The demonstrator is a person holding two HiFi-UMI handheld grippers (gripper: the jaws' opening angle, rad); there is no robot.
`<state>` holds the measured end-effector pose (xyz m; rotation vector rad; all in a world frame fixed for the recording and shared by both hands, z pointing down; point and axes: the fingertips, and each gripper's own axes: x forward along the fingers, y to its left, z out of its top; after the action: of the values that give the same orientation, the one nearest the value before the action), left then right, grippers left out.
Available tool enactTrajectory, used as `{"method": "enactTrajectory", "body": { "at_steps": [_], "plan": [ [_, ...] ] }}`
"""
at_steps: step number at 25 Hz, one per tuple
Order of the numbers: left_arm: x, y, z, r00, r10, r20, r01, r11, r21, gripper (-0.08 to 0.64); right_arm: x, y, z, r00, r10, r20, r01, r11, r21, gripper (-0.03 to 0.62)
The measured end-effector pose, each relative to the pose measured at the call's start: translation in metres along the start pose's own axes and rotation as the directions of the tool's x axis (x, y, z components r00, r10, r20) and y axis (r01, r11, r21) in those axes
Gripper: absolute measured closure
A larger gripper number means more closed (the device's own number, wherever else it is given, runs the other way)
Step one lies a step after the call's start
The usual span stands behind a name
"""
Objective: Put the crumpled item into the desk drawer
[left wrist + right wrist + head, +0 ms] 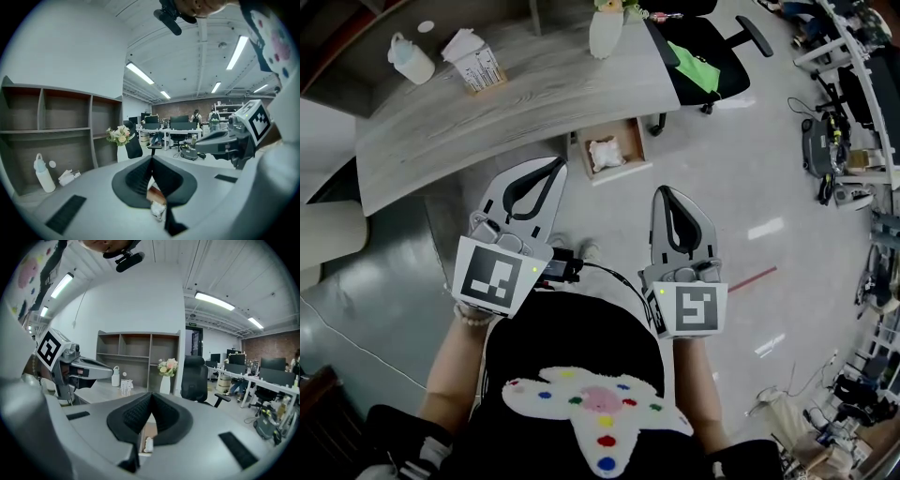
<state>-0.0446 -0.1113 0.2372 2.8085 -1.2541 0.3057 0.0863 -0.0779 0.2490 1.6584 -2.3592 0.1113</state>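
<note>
The crumpled white item (605,153) lies inside the open wooden drawer (630,139) below the grey desk (525,89). My left gripper (559,165) and right gripper (664,191) are held side by side in the air, nearer to me than the drawer, both shut with nothing between the jaws. In the left gripper view the left gripper (151,159) points toward the drawer (154,192), and the crumpled item (158,209) shows below the jaws. In the right gripper view the right gripper (151,405) has its jaws meeting, with the crumpled item (148,445) seen beneath them.
On the desk stand a white bottle (410,58), a paper-filled box (475,62) and a white vase (605,33) with flowers. A black office chair (705,54) stands to the right of the desk. A shelf unit (136,352) backs the desk.
</note>
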Motion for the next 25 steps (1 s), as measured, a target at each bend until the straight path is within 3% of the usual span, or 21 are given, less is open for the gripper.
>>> {"method": "enactTrajectory", "body": {
  "at_steps": [11,25],
  "plan": [
    [-0.016,-0.004,0.002,1.000,-0.003,-0.007,0.003,1.000,-0.012,0.548,-0.009,0.002,0.008,1.000,-0.010,0.007,0.010,1.000,-0.005,0.588],
    [-0.015,-0.008,0.002,1.000,-0.021,-0.002,0.021,0.999,0.028,0.548,-0.007,0.005,0.012,1.000,-0.015,0.026,0.015,1.000,-0.015,0.588]
  ]
}}
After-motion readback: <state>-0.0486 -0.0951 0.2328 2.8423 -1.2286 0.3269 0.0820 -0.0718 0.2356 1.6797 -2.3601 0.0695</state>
